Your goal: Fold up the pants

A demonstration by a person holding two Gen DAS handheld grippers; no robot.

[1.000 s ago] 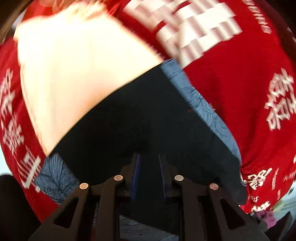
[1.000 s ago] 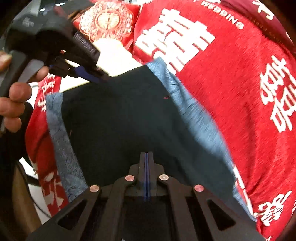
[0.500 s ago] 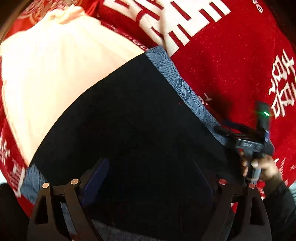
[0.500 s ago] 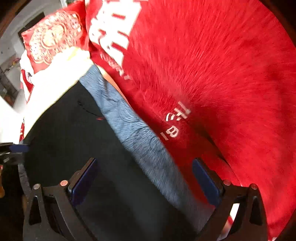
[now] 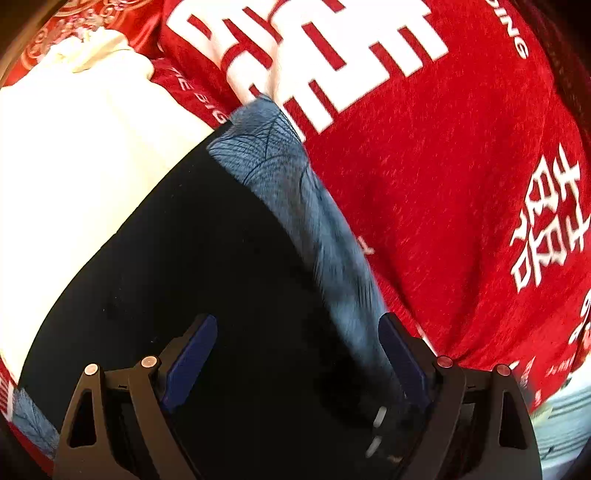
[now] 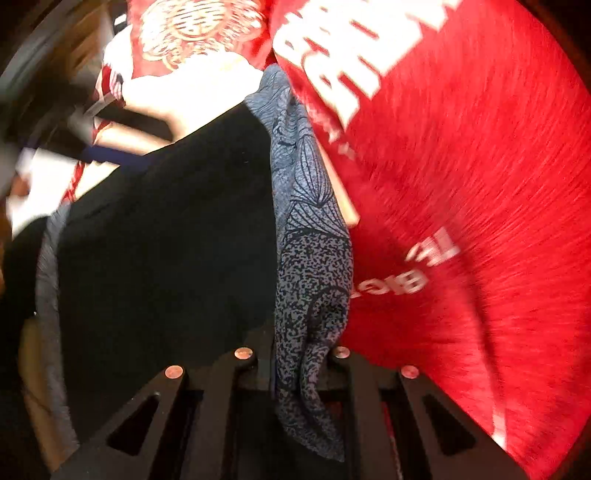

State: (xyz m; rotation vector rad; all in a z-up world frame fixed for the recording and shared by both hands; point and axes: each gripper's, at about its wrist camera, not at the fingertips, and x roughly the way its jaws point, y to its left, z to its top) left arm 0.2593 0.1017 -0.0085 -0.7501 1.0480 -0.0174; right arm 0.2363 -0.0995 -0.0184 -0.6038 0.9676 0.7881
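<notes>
The pants [image 5: 207, 258] are black with a blue-grey patterned band [image 5: 295, 192] along one edge. They lie on a red cloth with white characters [image 5: 443, 166]. My left gripper [image 5: 295, 354] is open, its blue pads spread wide over the black fabric and the band. In the right wrist view the pants [image 6: 166, 240] fill the left side. My right gripper [image 6: 291, 354] is shut on the patterned band [image 6: 310, 258], which bunches between its fingers and hangs over them.
A white garment [image 5: 74, 147] lies to the left of the pants, also seen in the right wrist view [image 6: 192, 96]. A red embroidered cushion [image 6: 199, 29] sits behind it. The left gripper shows blurred at the far left [image 6: 44, 147].
My left gripper opened and stays open over the pants. My right gripper let go, opened wide, then shut again on the patterned band at the pants' edge.
</notes>
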